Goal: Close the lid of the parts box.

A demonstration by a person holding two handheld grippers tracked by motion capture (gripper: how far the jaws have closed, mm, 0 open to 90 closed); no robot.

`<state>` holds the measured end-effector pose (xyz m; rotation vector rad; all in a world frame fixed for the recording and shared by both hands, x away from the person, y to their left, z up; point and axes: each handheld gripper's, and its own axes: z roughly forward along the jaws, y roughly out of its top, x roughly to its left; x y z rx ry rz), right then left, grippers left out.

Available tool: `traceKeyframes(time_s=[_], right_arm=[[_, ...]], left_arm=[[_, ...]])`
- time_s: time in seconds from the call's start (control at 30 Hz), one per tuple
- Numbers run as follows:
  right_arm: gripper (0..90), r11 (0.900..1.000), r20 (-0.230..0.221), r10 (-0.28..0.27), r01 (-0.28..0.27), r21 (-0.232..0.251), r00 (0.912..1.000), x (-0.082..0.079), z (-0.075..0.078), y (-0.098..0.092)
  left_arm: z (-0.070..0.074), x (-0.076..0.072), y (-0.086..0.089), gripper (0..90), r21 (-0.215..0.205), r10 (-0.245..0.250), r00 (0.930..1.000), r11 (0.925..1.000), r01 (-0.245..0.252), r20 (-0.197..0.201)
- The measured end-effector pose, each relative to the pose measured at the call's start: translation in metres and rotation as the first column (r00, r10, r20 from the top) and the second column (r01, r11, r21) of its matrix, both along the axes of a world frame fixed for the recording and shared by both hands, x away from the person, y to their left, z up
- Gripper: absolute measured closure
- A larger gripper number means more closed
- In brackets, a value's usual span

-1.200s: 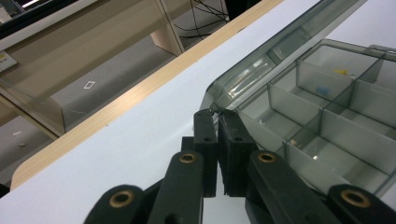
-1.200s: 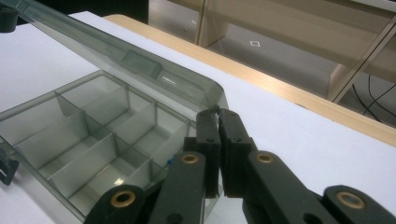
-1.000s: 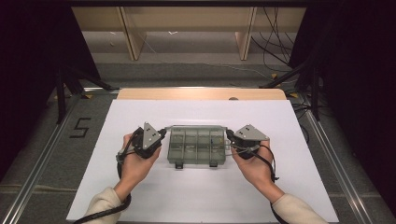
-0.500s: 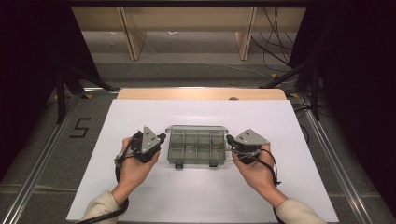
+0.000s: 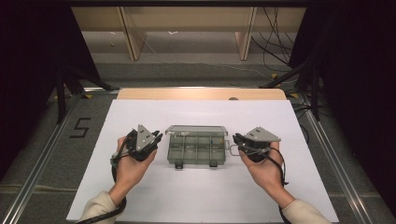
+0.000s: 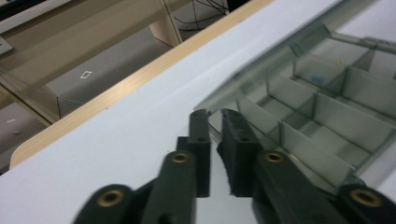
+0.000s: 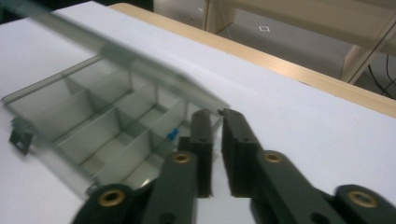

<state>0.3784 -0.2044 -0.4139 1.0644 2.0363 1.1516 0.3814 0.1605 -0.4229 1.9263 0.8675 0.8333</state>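
A clear plastic compartment box (image 5: 197,148) lies mid-table on the white sheet, with two latches on its near edge. Its lid (image 7: 140,63) is tilted up and blurred, and a small blue piece (image 7: 173,134) lies in one cell. My left gripper (image 5: 159,136) is just off the box's left end. In the left gripper view its jaws (image 6: 214,112) have just been opening and stand slightly apart, with the lid's corner (image 6: 219,100) right behind the tips. My right gripper (image 5: 236,138) is off the right end. Its jaws (image 7: 215,112) have also just been opening, and nothing is pressed between them.
The white sheet (image 5: 201,196) has a wooden table edge (image 5: 201,93) behind it. Pale wooden shelving (image 5: 187,28) and cables stand beyond that. A metal rail and a floor mark "5" (image 5: 80,127) lie to the left, and another rail runs along the right.
Both grippers were against the box's far corners one second ago. They now sit a little off its ends. The hands have hardly shifted.
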Motion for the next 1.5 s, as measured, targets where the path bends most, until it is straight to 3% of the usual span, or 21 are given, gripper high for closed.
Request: traceKeyframes(time_s=[0.13, 0.2, 0.27, 0.37, 0.4, 0.6, 0.67, 1.0, 1.03, 1.07, 1.1, 1.23, 1.27, 1.37, 1.5], right_arm=[[72.1, 0.998, 0.025, -0.029, 0.028, 0.056, 0.9993, 0.011, 0.011, -0.011], [71.0, 0.996, 0.019, -0.023, 0.021, 0.084, 0.9996, 0.015, 0.017, -0.013], [75.6, 0.994, 0.018, -0.004, 0.002, 0.109, 0.9998, 0.019, 0.022, -0.012], [90.0, 0.990, 0.003, 0.023, -0.024, 0.136, 0.9997, 0.025, 0.030, -0.006], [90.0, 0.990, 0.001, 0.037, -0.036, 0.136, 0.9993, 0.026, 0.032, -0.004], [90.0, 0.986, -0.039, 0.080, -0.073, 0.150, 0.9960, 0.032, 0.034, 0.014], [90.0, 0.986, -0.048, 0.086, -0.078, 0.146, 0.9951, 0.034, 0.034, 0.019], [90.0, 0.989, -0.117, 0.112, -0.099, 0.108, 0.9868, 0.031, 0.026, 0.023], [90.0, 0.989, -0.134, 0.116, -0.102, 0.110, 0.9842, 0.030, 0.025, 0.023], [90.0, 0.989, -0.137, 0.117, -0.104, 0.105, 0.9836, 0.029, 0.024, 0.023], [90.0, 0.990, -0.152, 0.114, -0.098, 0.105, 0.9819, 0.028, 0.023, 0.024], [90.0, 0.991, -0.168, 0.117, -0.103, 0.091, 0.9789, 0.027, 0.021, 0.023], [90.0, 0.990, -0.171, 0.115, -0.099, 0.100, 0.9785, 0.027, 0.020, 0.024], [90.0, 0.990, -0.172, 0.124, -0.111, 0.085, 0.9772, 0.026, 0.020, 0.024], [90.0, 0.990, -0.185, 0.121, -0.106, 0.091, 0.9753, 0.025, 0.020, 0.025]], left_arm=[[0.011, 0.005, 0.007, 60.2, -0.081, 0.043, 0.9989, 0.9959, -0.041, 0.022], [0.019, 0.010, 0.007, 59.3, -0.132, 0.044, 0.9987, 0.9905, -0.041, 0.026], [0.027, 0.014, 0.005, 64.4, -0.161, 0.035, 0.9990, 0.9865, -0.030, 0.028], [0.035, 0.020, -0.005, 86.1, -0.149, -0.005, 0.9999, 0.9888, 0.007, 0.010], [0.036, 0.021, -0.009, 89.7, -0.144, -0.014, 0.9999, 0.9895, 0.014, -0.001], [0.036, 0.029, -0.027, 90.0, -0.102, -0.043, 0.9988, 0.9940, 0.040, -0.024], [0.034, 0.030, -0.030, 90.0, -0.110, -0.047, 0.9982, 0.9929, 0.043, -0.037], [0.026, 0.029, -0.028, 90.0, -0.069, -0.068, 0.9918, 0.9957, 0.061, -0.108], [0.025, 0.028, -0.029, 90.0, -0.086, -0.069, 0.9917, 0.9945, 0.059, -0.109], [0.025, 0.028, -0.027, 90.0, -0.053, -0.077, 0.9904, 0.9961, 0.071, -0.115], [0.023, 0.027, -0.028, 90.0, -0.072, -0.068, 0.9902, 0.9956, 0.060, -0.122], [0.021, 0.026, -0.025, 90.0, -0.048, -0.079, 0.9871, 0.9962, 0.073, -0.139], [0.020, 0.025, -0.025, 90.0, -0.058, -0.078, 0.9870, 0.9958, 0.071, -0.141], [0.019, 0.024, -0.022, 90.0, -0.027, -0.080, 0.9831, 0.9967, 0.076, -0.165], [0.015, 0.022, -0.024, 90.0, -0.043, -0.069, 0.9830, 0.9971, 0.063, -0.170]])
